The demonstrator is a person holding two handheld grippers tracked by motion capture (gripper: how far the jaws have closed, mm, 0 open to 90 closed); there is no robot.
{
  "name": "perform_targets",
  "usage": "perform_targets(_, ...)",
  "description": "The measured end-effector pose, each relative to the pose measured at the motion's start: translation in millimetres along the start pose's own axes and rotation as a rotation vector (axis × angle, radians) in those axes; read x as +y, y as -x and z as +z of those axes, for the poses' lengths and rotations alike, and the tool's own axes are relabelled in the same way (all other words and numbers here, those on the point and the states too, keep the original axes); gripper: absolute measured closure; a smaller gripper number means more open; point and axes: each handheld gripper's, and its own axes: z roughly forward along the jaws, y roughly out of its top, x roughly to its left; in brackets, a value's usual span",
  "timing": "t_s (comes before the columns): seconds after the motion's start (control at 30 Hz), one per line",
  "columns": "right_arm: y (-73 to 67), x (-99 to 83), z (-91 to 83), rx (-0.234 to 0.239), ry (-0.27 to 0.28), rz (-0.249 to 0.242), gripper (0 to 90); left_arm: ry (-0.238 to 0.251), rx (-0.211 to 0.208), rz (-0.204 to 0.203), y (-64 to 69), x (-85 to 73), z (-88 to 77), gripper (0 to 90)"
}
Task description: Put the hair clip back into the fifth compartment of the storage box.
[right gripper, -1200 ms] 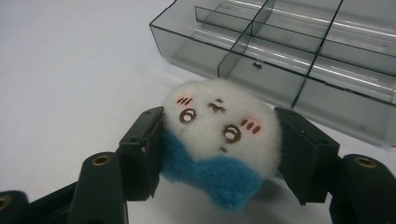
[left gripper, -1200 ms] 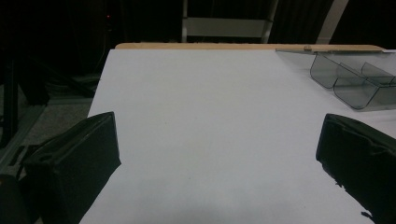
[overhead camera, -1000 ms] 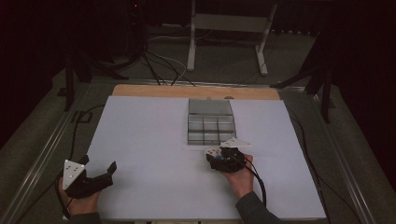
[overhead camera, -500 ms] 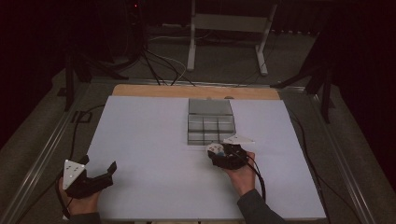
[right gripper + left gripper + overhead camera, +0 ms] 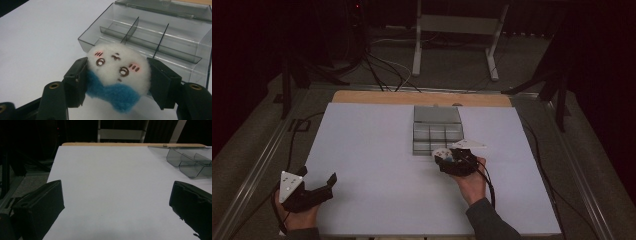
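A small white plush toy point(image 5: 117, 68) with a drawn face and a blue patch sits squeezed between the two black jaws of my right gripper point(image 5: 117, 80). In the high view the right gripper point(image 5: 447, 159) holds the plush toy point(image 5: 442, 153) just in front of the near edge of a clear grey divided box point(image 5: 437, 131) with its lid open. The box point(image 5: 160, 37) lies right behind the toy, with several compartments visible. My left gripper point(image 5: 319, 187) rests open at the near left of the white table, nothing between its jaws point(image 5: 117, 202).
The white sheet point(image 5: 377, 150) covers the table, with a wooden strip point(image 5: 422, 98) along the far edge. The box corner point(image 5: 190, 162) appears at the upper right of the left gripper view. Cables and metal stand legs point(image 5: 457, 30) lie on the floor beyond.
My right gripper has moved a little forward and right with the plush toy, closer to the box's near edge. The left gripper has stayed still.
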Motion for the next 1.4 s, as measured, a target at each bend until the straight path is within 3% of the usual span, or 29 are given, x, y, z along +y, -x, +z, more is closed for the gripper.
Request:
perform_targets(0.77,10.4,18.7,-0.4,-0.024,0.034,0.005,36.6,0.003,0.005,-0.003,-1.1,0.1,-0.9,0.5)
perform_targets(1.4,26.2,34.0,17.2,-0.045,0.031,0.017,36.5,0.001,0.004,-0.003,-1.4,-0.1,-0.4,0.6)
